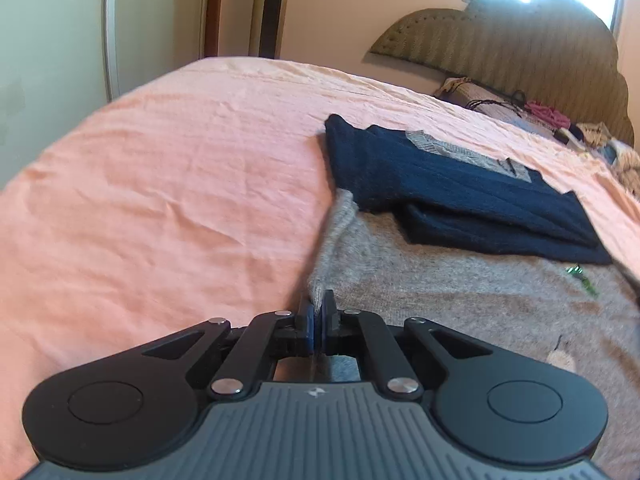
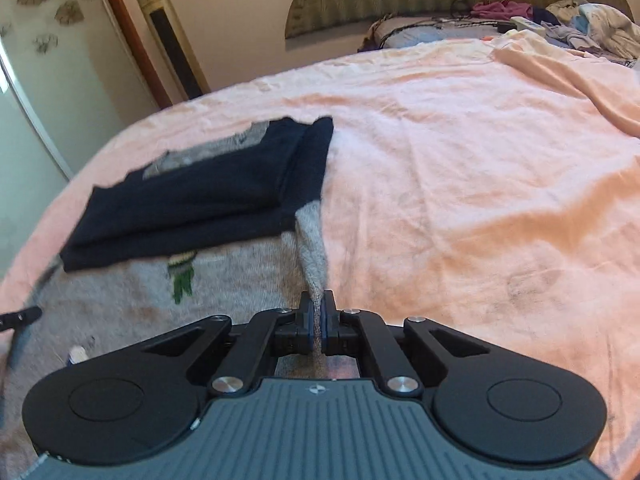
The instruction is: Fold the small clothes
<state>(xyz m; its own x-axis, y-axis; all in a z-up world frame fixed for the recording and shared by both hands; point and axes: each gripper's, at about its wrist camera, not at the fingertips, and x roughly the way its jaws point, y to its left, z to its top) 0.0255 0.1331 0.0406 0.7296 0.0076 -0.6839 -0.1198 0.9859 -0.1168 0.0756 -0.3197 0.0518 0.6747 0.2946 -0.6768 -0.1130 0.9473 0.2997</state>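
Note:
A small grey knit sweater with navy sleeves folded across its upper part lies on the pink bedsheet. My left gripper is shut on the sweater's left bottom edge, with grey cloth pinched between its pads. In the right wrist view the same sweater spreads to the left, its navy part behind. My right gripper is shut on the right edge of the grey cloth, which rises in a ridge from the jaws. A green embroidered motif shows on the front.
The padded headboard stands at the far end of the bed, with a pile of mixed clothes and a pillow below it. A wardrobe door and a tall tower unit stand beyond the bed's left side.

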